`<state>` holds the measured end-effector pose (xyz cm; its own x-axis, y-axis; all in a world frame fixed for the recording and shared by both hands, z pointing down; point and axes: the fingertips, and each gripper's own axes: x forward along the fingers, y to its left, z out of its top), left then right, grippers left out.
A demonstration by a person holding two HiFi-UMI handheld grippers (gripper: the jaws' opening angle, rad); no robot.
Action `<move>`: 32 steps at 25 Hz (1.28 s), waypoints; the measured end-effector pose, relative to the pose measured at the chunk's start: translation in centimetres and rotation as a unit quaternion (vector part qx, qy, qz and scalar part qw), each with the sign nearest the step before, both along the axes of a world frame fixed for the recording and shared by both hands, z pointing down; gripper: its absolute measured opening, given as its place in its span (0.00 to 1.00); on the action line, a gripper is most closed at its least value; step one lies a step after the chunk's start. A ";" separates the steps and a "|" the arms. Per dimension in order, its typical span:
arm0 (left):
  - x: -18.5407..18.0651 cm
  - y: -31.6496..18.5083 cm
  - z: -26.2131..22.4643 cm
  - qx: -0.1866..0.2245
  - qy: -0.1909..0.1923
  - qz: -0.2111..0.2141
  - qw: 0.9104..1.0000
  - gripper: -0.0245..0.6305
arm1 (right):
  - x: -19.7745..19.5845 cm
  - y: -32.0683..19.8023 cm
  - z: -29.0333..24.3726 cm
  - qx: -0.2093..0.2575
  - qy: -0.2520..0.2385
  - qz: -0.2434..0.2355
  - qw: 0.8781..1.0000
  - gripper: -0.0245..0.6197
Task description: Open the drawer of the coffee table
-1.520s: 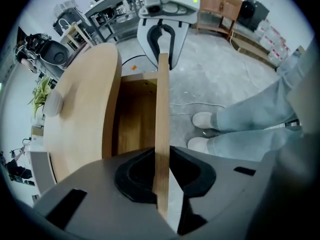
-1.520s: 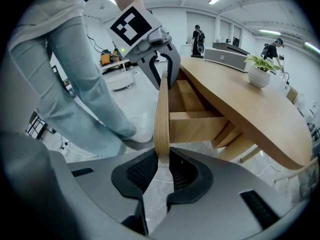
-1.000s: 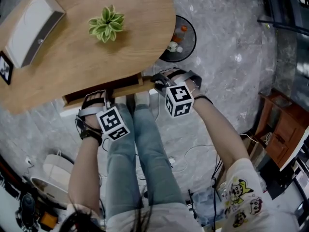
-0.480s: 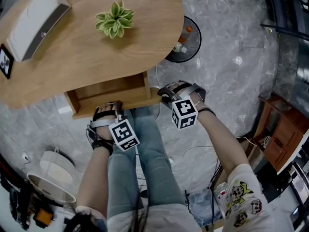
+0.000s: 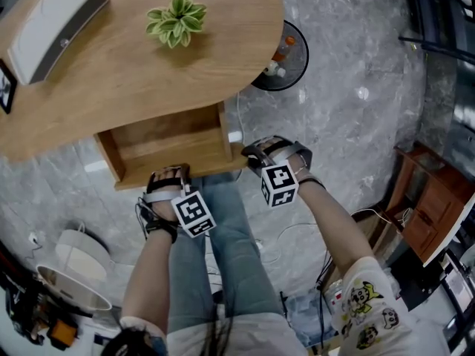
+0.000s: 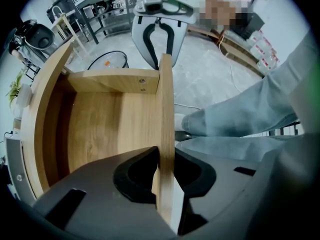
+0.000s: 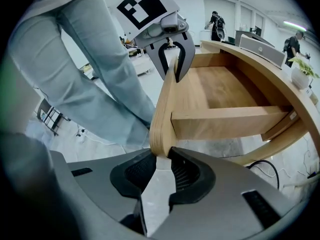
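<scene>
Drawn further out from under the oval light-wood coffee table [image 5: 111, 80] since the earlier frame, the light wooden drawer [image 5: 167, 143] is now seen open with its bare inside exposed, and both grippers are shifted nearer along with it. Its thin front panel [image 5: 211, 167] is clamped towards the left end by the left gripper [image 6: 164, 171], with a pad pressed on each face. The panel's right end is gripped at the tips of the right gripper [image 7: 161, 171], whose jaws have just been opening slightly while the pads are kept on the wood. A small green potted plant [image 5: 177, 18] is seen on the far tabletop.
</scene>
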<state>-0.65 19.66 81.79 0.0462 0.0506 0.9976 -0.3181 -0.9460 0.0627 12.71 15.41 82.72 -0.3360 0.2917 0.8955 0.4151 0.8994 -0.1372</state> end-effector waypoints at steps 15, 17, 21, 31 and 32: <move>0.0 0.2 1.9 0.010 0.015 -0.023 1.000 0.17 | 0.0 0.3 2.1 -0.012 0.031 0.029 0.999 0.20; 0.0 0.1 1.9 0.013 0.016 -0.037 0.999 0.17 | 0.1 0.2 2.2 -0.022 0.041 0.042 0.998 0.20; -0.5 0.3 1.8 0.021 0.007 -0.055 0.998 0.17 | 0.2 0.2 2.2 -0.029 0.052 0.058 0.997 0.20; -1.6 0.1 0.1 0.014 0.006 -0.070 0.997 0.30 | 0.3 0.3 0.7 -0.039 0.075 0.057 0.995 0.24; -1.7 0.1 -0.3 0.014 0.005 -0.071 0.997 0.29 | 0.3 0.2 0.3 -0.039 0.078 0.057 0.995 0.24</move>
<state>-2.37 19.72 81.50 0.0611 0.0143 0.9980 -0.4489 -0.8927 0.0403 13.04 15.60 82.99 -0.2299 0.3303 0.9154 0.2788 0.9236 -0.2633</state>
